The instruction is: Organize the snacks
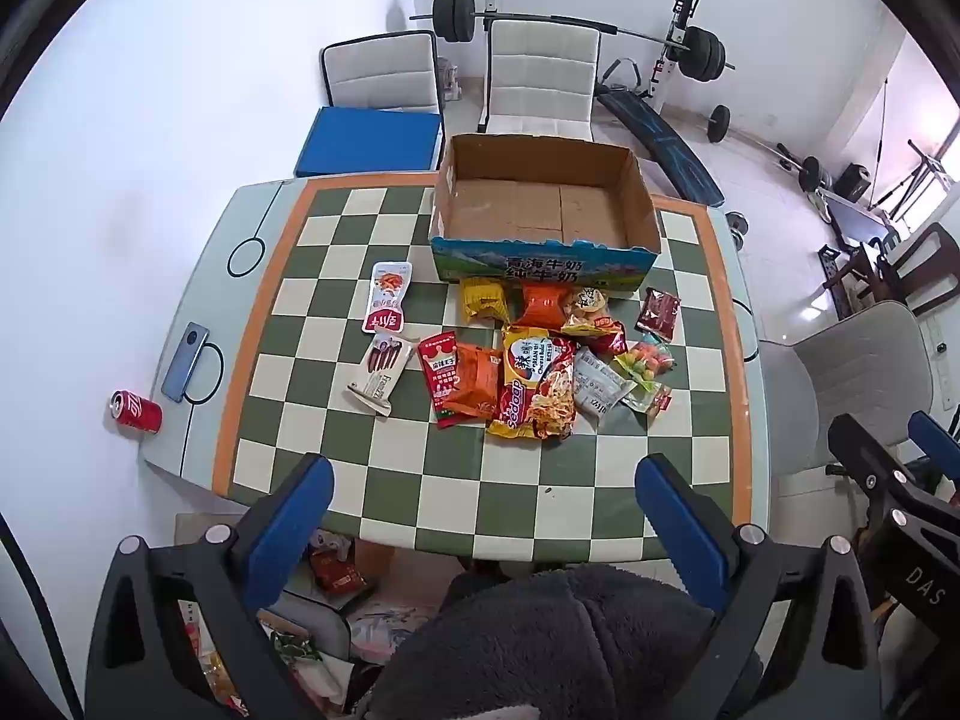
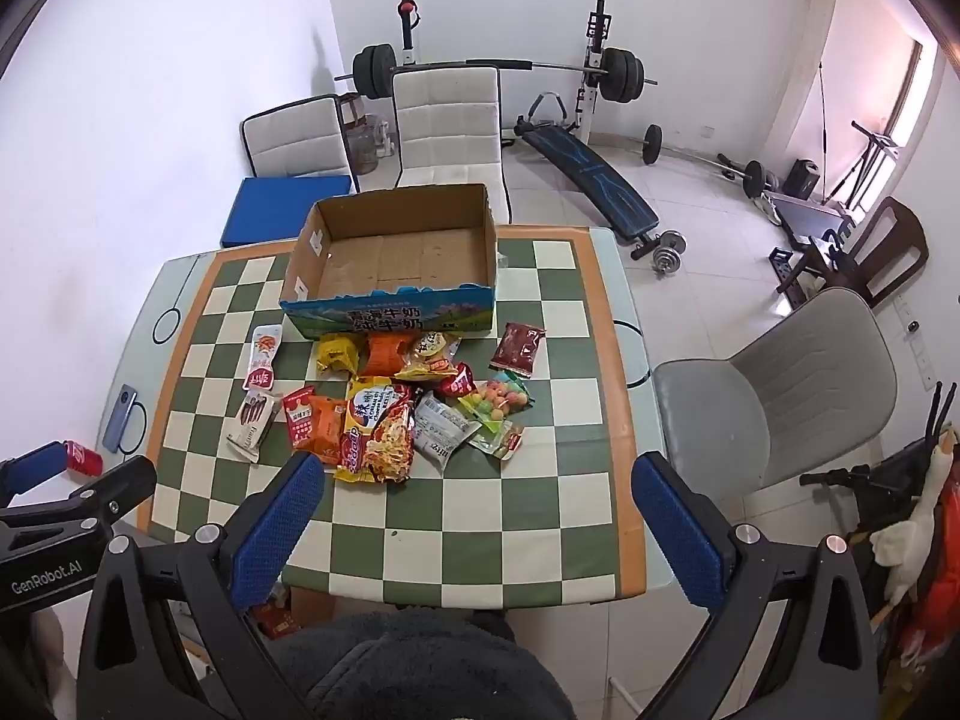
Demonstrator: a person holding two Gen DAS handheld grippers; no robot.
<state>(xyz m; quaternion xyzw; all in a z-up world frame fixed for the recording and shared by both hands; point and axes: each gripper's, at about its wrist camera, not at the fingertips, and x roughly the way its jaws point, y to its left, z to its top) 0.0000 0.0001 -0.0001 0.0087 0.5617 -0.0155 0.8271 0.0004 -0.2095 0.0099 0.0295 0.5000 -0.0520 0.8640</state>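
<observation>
A room with white walls, weight gear and a checkered table strewn with snacks.

My left gripper and right gripper both hang above the near edge of the table, tilted steeply down, jaws spread wide with nothing between them. The snacks lie in a loose heap mid-table, just in front of an empty cardboard box whose printed side faces me. Two flat packets lie a little apart to the left of the heap. A phone lies at the table's left edge with a red can on its side near it. White chairs stand behind the box.
</observation>
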